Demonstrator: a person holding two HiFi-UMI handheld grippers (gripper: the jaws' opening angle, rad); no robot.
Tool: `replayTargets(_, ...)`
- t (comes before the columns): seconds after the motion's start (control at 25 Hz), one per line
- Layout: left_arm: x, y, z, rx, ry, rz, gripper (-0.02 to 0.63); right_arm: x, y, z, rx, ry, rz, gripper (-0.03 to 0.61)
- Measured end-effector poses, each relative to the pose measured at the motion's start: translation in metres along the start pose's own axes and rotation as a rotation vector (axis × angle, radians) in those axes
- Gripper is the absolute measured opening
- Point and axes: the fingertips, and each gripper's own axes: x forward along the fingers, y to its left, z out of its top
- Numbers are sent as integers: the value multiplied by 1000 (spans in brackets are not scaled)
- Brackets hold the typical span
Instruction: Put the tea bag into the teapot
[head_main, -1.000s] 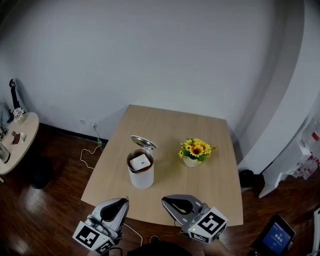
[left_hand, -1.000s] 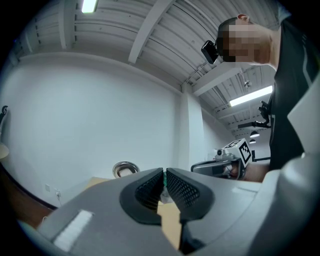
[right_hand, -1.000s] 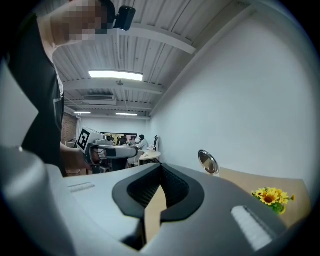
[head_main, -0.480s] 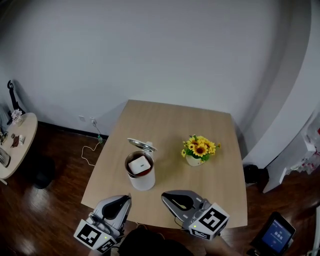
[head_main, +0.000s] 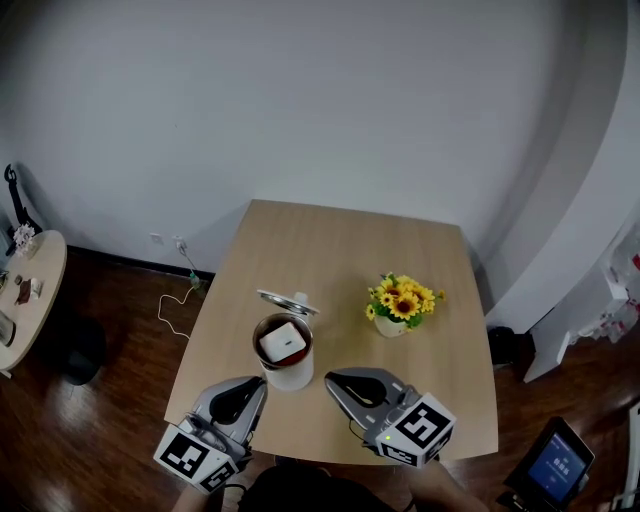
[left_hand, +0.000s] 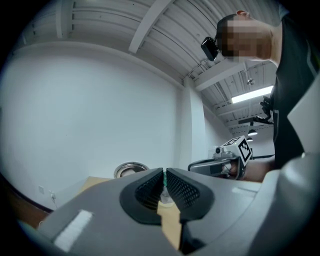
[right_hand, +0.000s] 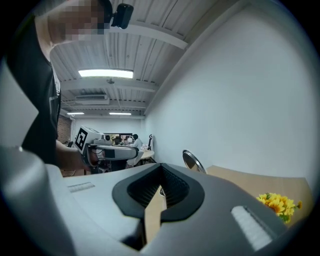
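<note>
Head view: tea bag (head_main: 283, 342) inside teapot (head_main: 287, 374); left gripper (head_main: 254, 386) fingers (left_hand: 183, 192) near-touching, right gripper (head_main: 336, 381) fingers (right_hand: 174, 188) together, both empty.

I hold both grippers low and close in front of me, well apart, the left gripper (head_main: 240, 398) angled forward and to the right with its jaws drawn together to a thin slit, the right gripper (head_main: 350, 384) angled forward and leftward with its jaws closed

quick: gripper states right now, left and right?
Left gripper: shut, nothing between the jaws.
Right gripper: shut, nothing held.
</note>
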Motion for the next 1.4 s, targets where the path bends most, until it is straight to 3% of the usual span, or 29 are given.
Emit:
replayTargets(0.52, 55, 65, -47, -1, 120, 10, 25, 61, -44, -39, 36, 102, -51, 2)
replayTargets(0.96, 103, 90, -82, 23, 230, -51, 25, 102, -66, -63, 70, 170, -46, 2)
replayTargets(1.24, 119, 100, -100, 26, 296, -50, 26, 115, -79, -76, 81, 213, -52, 2)
replayTargets(1.4, 124, 111, -116, 73, 378, -19, 26, 119, -79, -76, 96, 214, -42, 2)
